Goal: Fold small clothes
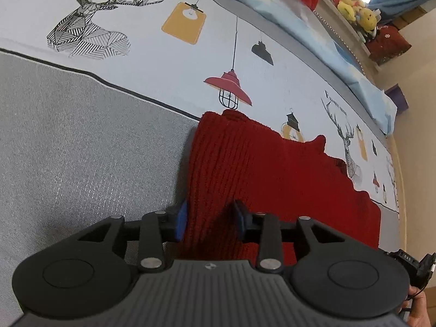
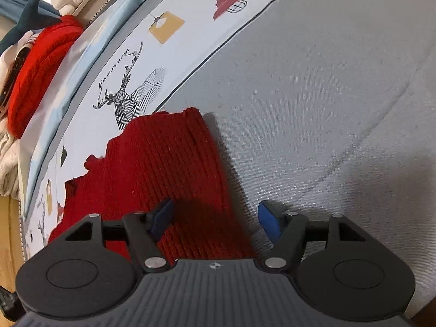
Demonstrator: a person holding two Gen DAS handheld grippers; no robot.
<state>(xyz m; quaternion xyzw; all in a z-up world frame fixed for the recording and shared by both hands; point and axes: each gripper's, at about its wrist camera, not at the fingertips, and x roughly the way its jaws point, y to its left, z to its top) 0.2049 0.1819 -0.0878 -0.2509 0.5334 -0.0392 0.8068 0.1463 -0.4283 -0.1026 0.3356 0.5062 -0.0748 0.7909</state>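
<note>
A dark red knitted garment (image 1: 272, 177) lies flat on the grey bed sheet (image 1: 81, 150), its far edge reaching the white printed band. My left gripper (image 1: 210, 222) points down at its near left edge. The blue pads stand apart, with the knit lying loose between them. In the right wrist view the same garment (image 2: 163, 163) fills the lower left. My right gripper (image 2: 216, 220) is wide open over the garment's right edge. One blue pad (image 2: 163, 216) is above the knit and the other is above bare grey sheet (image 2: 327, 109).
The sheet's white band (image 1: 163, 62) carries deer and lamp prints. Beyond it run a light blue strip (image 1: 313, 27) and a shelf with plush toys (image 1: 354, 8). A bright red knit pile (image 2: 41, 68) lies at the far left. A hand (image 1: 417, 313) shows at the lower right.
</note>
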